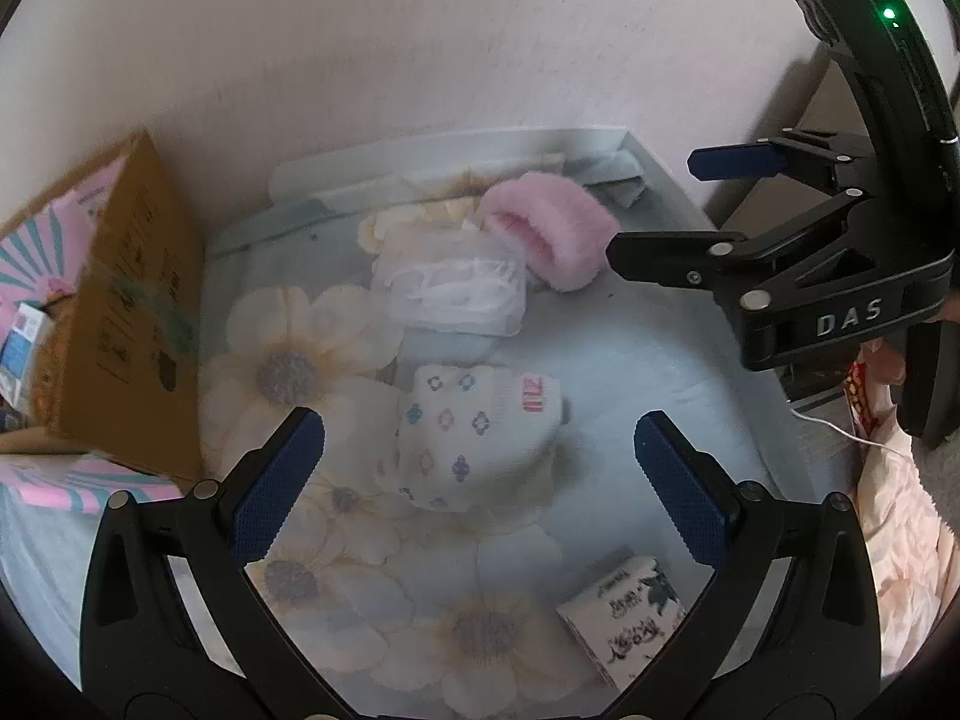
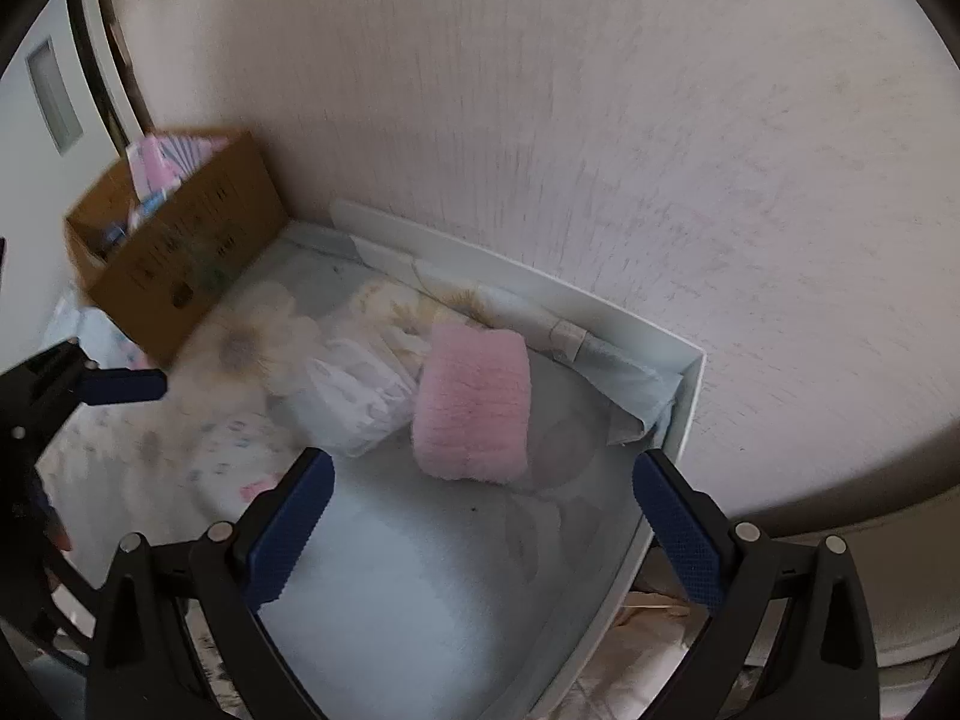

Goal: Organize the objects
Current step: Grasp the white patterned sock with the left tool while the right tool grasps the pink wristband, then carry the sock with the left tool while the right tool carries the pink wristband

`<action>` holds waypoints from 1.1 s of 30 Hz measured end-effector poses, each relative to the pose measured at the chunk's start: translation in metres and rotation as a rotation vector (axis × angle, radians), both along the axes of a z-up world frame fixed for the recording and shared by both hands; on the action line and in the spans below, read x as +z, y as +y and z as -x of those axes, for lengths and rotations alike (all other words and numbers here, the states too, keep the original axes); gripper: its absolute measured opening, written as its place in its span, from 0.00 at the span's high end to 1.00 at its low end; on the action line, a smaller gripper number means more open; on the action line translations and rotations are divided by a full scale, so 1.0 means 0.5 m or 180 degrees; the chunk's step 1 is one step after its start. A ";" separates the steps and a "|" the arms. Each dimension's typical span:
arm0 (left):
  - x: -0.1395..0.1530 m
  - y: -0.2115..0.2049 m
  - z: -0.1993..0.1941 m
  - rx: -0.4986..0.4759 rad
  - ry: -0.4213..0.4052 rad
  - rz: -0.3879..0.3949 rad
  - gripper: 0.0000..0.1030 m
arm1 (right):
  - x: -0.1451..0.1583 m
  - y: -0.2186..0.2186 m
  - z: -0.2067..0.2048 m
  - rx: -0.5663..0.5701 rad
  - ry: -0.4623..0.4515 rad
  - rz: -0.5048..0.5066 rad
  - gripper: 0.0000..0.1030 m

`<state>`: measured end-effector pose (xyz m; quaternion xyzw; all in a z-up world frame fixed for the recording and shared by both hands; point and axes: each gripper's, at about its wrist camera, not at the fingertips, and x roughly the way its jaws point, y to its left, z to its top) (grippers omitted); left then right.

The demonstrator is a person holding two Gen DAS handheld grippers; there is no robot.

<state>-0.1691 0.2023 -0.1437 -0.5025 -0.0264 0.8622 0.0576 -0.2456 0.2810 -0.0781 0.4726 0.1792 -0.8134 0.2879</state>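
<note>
Left gripper point(image 1: 480, 480): jaws spread wide, empty, hovering over the white sock point(image 1: 474, 438), touching nothing.
Right gripper point(image 2: 483, 516): jaws also wide apart, empty, hanging just in front of the pink sock point(image 2: 471, 405).
White sock: folded, small coloured diamonds, red mark at one end; lies on the bed point(image 1: 630, 360), mid-sheet.
Pink sock: fluffy, folded; beyond the white sock, near the wall.
Bag point(image 1: 450, 288): white, crumpled, touching the pink sock.
Box point(image 1: 132, 312): cardboard, left of the white sock.
Tissue pack point(image 1: 624, 618): nearer than the white sock, to its right.

On the bed point(image 1: 630, 348): one pink fluffy item point(image 1: 549, 228), one white plastic-wrapped bundle point(image 1: 450, 285), one white patterned knit piece point(image 1: 474, 438), one printed tissue pack point(image 1: 624, 612) near the front edge, and one cardboard box point(image 1: 135, 312) at the left edge.
</note>
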 end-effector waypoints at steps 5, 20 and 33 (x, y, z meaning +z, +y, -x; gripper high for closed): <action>-0.024 -0.002 0.017 0.0065 -0.0040 0.0021 0.00 | -0.042 -0.014 0.026 -0.0013 -0.0081 -0.0171 0.05; -0.060 0.012 0.023 0.0002 -0.0142 0.0018 0.21 | -0.101 -0.044 0.058 0.0114 -0.0295 -0.0328 0.31; -0.058 -0.003 0.015 -0.0036 -0.0169 -0.0125 0.36 | -0.098 -0.036 0.064 0.0028 -0.0381 -0.0248 0.56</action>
